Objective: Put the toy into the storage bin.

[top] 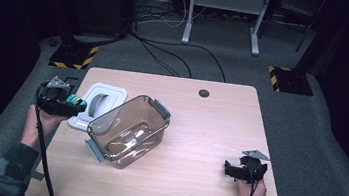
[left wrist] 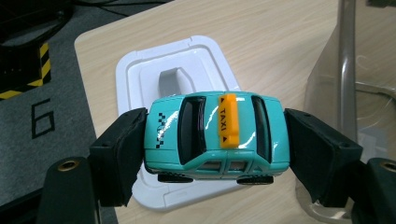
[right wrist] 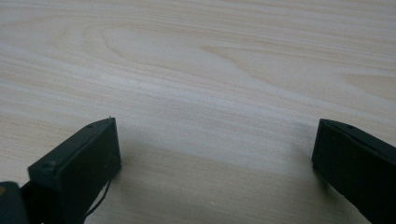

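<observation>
**A:** While the left gripper pinches the teal toy taxi nose-to-tail at 9 o'clock, above the white lid, what's the trick?

**B:** Keep it level and clear the rim of the clear box before lowering. The right gripper sits wide open, empty, at 4 o'clock on the table.
</observation>
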`<state>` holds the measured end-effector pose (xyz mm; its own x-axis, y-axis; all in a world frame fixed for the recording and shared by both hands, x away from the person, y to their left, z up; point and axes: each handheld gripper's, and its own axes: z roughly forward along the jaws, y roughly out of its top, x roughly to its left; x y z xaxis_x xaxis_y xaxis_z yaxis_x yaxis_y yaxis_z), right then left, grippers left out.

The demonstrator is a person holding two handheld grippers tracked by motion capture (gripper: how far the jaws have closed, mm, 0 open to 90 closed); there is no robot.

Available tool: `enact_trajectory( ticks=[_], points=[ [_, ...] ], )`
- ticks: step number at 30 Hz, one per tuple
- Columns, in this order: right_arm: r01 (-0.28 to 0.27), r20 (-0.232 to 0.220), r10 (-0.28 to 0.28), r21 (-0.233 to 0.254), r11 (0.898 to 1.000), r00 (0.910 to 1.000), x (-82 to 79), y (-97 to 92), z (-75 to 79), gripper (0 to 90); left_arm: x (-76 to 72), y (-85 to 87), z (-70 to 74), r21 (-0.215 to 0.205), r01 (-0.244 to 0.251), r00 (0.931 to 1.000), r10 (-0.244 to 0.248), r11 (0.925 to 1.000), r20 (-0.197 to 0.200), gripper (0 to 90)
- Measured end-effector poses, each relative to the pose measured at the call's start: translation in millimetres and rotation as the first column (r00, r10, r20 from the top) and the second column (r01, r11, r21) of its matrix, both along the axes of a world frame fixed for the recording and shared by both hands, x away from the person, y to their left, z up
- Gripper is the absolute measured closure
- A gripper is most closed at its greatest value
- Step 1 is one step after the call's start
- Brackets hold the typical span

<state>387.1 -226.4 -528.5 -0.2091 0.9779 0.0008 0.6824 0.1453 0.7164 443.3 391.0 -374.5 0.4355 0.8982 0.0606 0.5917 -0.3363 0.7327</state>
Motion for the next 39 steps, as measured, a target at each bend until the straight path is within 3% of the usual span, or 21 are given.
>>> enact_trajectory(
  ticks=[19,39],
  points=[
    [0.000,0.000,0.000,0.000,1.000,1.0000,0.0,0.0,0.0,0.3,13.4,-37.1,35.1,0.009,0.112,0.9937,-0.112,0.9937,0.004,24.3],
    [-0.001,0.000,0.001,0.000,1.000,1.0000,0.0,0.1,0.0,0.4,32.4,-80.7,46.0,0.021,0.210,0.9777,-0.210,0.9775,0.001,24.3]
  ],
)
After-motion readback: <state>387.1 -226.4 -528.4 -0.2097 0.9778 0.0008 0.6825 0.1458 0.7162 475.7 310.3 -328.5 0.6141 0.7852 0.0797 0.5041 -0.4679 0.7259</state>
